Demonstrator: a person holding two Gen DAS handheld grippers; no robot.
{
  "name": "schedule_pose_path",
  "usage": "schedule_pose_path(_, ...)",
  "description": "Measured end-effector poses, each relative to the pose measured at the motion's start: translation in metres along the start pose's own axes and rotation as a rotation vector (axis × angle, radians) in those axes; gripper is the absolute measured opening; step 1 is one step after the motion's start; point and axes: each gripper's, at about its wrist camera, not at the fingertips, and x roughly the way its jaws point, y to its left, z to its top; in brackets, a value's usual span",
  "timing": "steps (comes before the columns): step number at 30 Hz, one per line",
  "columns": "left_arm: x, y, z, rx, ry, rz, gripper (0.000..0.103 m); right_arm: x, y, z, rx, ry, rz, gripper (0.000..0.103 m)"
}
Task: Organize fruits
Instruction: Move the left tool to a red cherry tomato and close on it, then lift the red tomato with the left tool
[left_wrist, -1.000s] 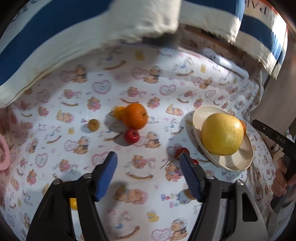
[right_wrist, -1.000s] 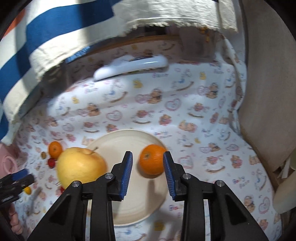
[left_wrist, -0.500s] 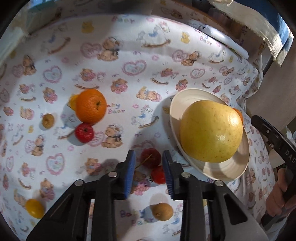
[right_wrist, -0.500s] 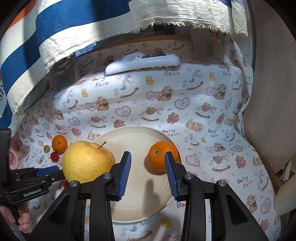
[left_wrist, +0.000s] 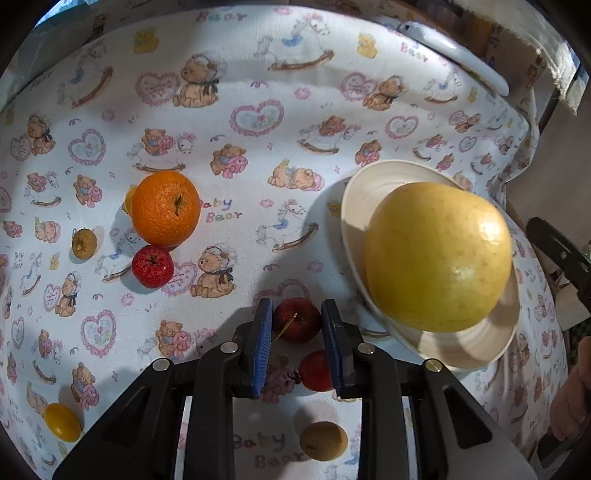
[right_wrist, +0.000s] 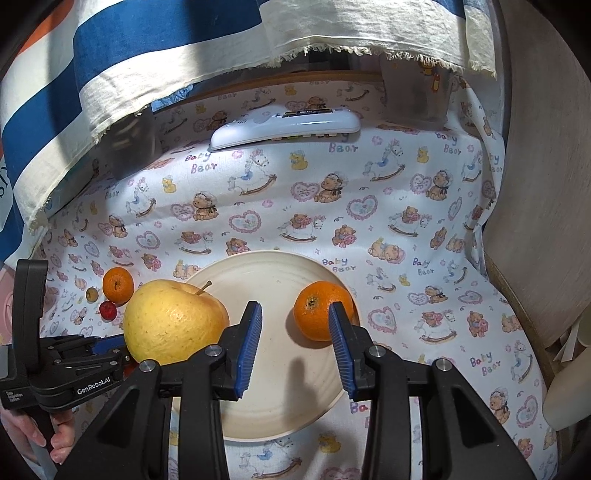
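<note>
The left tongs (left_wrist: 296, 325) are narrowing around the dark red fruit (left_wrist: 297, 319) at lower centre; we are centring it, avoiding its stem, before carrying it to the plate (left_wrist: 369, 188). The right tongs (right_wrist: 294, 325) are hanging wide, empty.

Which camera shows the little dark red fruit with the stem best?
The left wrist view: the dark red fruit sits right between the left gripper pads, close up, stem showing. In the right wrist view the big yellow apple and the left gripper's body hide it.
</note>
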Motion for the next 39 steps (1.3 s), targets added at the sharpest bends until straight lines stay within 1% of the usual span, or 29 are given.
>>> schedule_pose_path(2, -0.008, 0.0, -0.002, 0.012, -0.012, 0.004, 0.026, 0.0, 0.0, 0.0, 0.0, 0.0, 0.001, 0.039)
schedule_pose_path(6, -0.042, 0.001, -0.011, 0.073, -0.112, 0.09, 0.026, -0.003, 0.001, 0.001, 0.003, -0.011, 0.009, 0.039)
schedule_pose_path(8, -0.061, 0.008, -0.018, 0.059, -0.145, 0.083, 0.026, -0.006, 0.003, 0.0, 0.007, -0.026, 0.017, 0.039)
schedule_pose_path(10, -0.081, 0.017, -0.029, 0.026, -0.177, 0.048, 0.026, -0.006, 0.007, -0.001, 0.006, -0.033, 0.023, 0.039)
schedule_pose_path(11, -0.09, 0.02, -0.034, 0.017, -0.201, 0.044, 0.026, -0.007, 0.009, -0.002, 0.004, -0.034, 0.033, 0.039)
schedule_pose_path(13, -0.105, 0.026, -0.044, 0.007, -0.257, 0.083, 0.026, -0.008, 0.014, -0.003, 0.001, -0.037, 0.069, 0.039)
schedule_pose_path(15, -0.114, 0.033, -0.049, -0.004, -0.291, 0.104, 0.026, -0.011, 0.02, -0.004, -0.01, -0.046, 0.102, 0.039)
schedule_pose_path(17, -0.118, 0.043, -0.05, -0.034, -0.304, 0.095, 0.026, -0.014, 0.027, -0.006, -0.03, -0.061, 0.118, 0.039)
schedule_pose_path(19, -0.117, 0.051, -0.05, -0.058, -0.297, 0.092, 0.026, -0.017, 0.035, -0.008, -0.052, -0.075, 0.135, 0.039)
schedule_pose_path(21, -0.115, 0.052, -0.052, -0.056, -0.298, 0.108, 0.026, -0.02, 0.043, -0.011, -0.077, -0.078, 0.157, 0.04)
schedule_pose_path(22, -0.114, 0.052, -0.052, -0.052, -0.3, 0.121, 0.026, -0.022, 0.049, -0.013, -0.096, -0.081, 0.152, 0.042)
schedule_pose_path(23, -0.113, 0.052, -0.054, -0.046, -0.302, 0.124, 0.026, -0.024, 0.052, -0.015, -0.109, -0.085, 0.146, 0.044)
schedule_pose_path(24, -0.113, 0.051, -0.056, -0.04, -0.304, 0.118, 0.026, -0.027, 0.056, -0.017, -0.126, -0.092, 0.152, 0.05)
schedule_pose_path(29, -0.115, 0.047, -0.058, -0.03, -0.333, 0.092, 0.026, -0.043, 0.069, -0.023, -0.154, -0.13, 0.211, 0.051)
schedule_pose_path(32, -0.116, 0.044, -0.058, -0.008, -0.366, 0.125, 0.026, -0.049, 0.076, -0.021, -0.164, -0.145, 0.189, 0.051)
schedule_pose_path(33, -0.115, 0.045, -0.058, -0.007, -0.372, 0.129, 0.026, -0.05, 0.079, -0.021, -0.166, -0.148, 0.169, 0.051)
schedule_pose_path(34, -0.115, 0.046, -0.058, -0.009, -0.378, 0.12, 0.026, -0.052, 0.084, -0.021, -0.169, -0.167, 0.112, 0.051)
schedule_pose_path(35, -0.116, 0.048, -0.057, -0.013, -0.384, 0.098, 0.026, -0.054, 0.087, -0.021, -0.173, -0.18, 0.093, 0.051)
schedule_pose_path(36, -0.116, 0.05, -0.056, -0.016, -0.395, 0.075, 0.026, -0.055, 0.09, -0.021, -0.179, -0.18, 0.098, 0.053)
schedule_pose_path(39, -0.121, 0.057, -0.055, -0.029, -0.428, 0.064, 0.026, -0.049, 0.103, -0.019, -0.183, -0.086, 0.174, 0.054)
